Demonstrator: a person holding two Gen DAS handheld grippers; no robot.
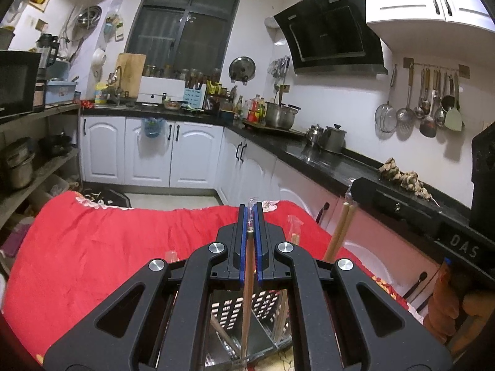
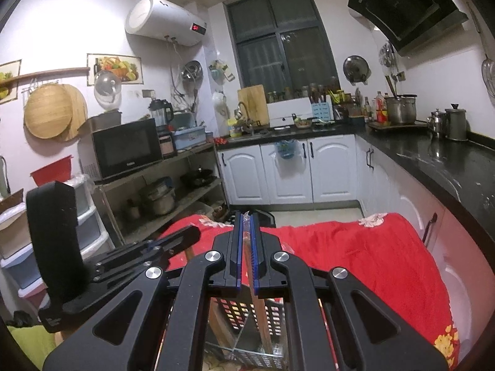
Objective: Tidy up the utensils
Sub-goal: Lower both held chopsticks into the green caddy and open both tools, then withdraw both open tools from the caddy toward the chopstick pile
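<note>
While both my grippers hang over the rack, this is how the sorting stands:

Left gripper (image 1: 250, 213): my jaws are pressed together on a wooden chopstick (image 1: 246, 296) in a clear plastic sleeve; the sleeve's tip pokes out past the fingertips and the stick hangs down toward the rack.

Right gripper (image 2: 246, 222): my jaws are likewise clamped, on a reddish-brown chopstick (image 2: 261, 318), also with clear wrap showing at the fingertips; its lower end reaches down into the rack.

Utensil rack (image 1: 229, 309): a metal basket with a perforated wall, right under both grippers, on the red floral cloth (image 1: 108, 247).

Already stowed: the left wrist view shows a pair of wooden chopsticks (image 1: 338, 232) leaning up out of the rack on the right, and another wrapped stick (image 1: 294, 232) beside them; I judge these done.

In hand: two sticks, one per gripper, low over the compartments but not let go.

Which compartment: I cannot tell; the gripper frames hide most of the dividers.

Left to do: I judge that both sticks need lowering and releasing. Whether more utensils wait elsewhere I cannot tell; none lies on the visible cloth.
</note>
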